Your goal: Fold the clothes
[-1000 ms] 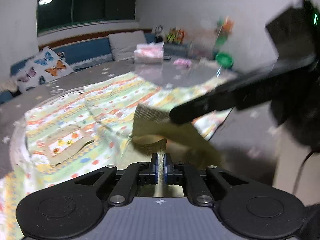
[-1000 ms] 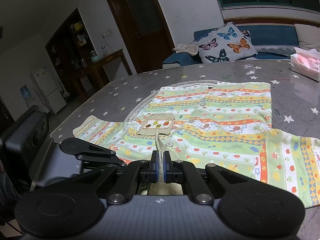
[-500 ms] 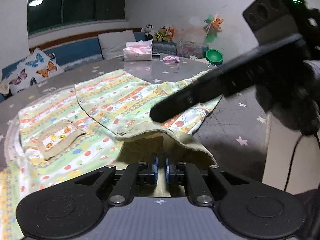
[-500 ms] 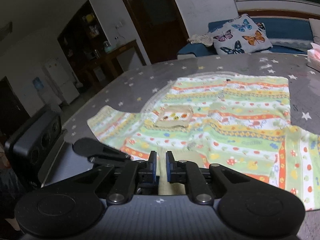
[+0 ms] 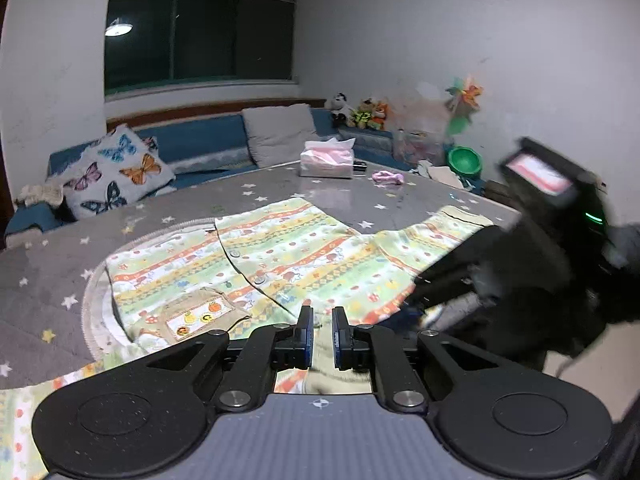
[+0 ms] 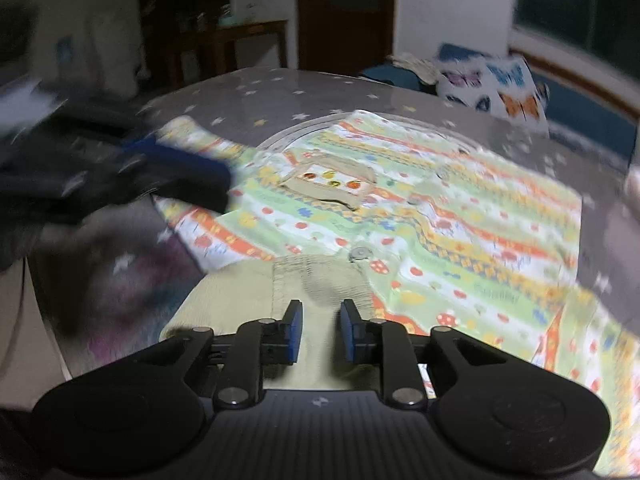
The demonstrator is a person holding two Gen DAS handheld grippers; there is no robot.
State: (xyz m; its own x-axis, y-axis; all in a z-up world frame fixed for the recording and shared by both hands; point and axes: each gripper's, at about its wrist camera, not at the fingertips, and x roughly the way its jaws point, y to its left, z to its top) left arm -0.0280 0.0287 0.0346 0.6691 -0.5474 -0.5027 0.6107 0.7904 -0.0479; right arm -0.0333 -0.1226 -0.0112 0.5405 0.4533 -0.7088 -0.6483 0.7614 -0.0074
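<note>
A child's shirt (image 5: 300, 248) with green, orange and yellow stripes lies spread flat on the grey star-patterned table (image 5: 192, 208). It has a beige chest pocket (image 5: 196, 318) and a beige collar (image 6: 320, 280) at the near edge. My left gripper (image 5: 320, 322) is open just above the collar edge, holding nothing. In the right wrist view the shirt (image 6: 440, 220) fills the middle, and my right gripper (image 6: 320, 316) is open over the collar. Each gripper shows blurred in the other's view: the right gripper (image 5: 440, 292) at the right, the left gripper (image 6: 180, 180) at the left.
A tissue box (image 5: 326, 158) and a small pink item (image 5: 386, 176) sit at the table's far side. Behind it are a butterfly cushion (image 5: 116, 176) on a blue sofa, soft toys and a green bowl (image 5: 464, 158). The table edge runs close on the right.
Both grippers were shut on the beige collar a second ago. They have opened and let it go, and the collar now lies on the table. The grippers have swung apart.
</note>
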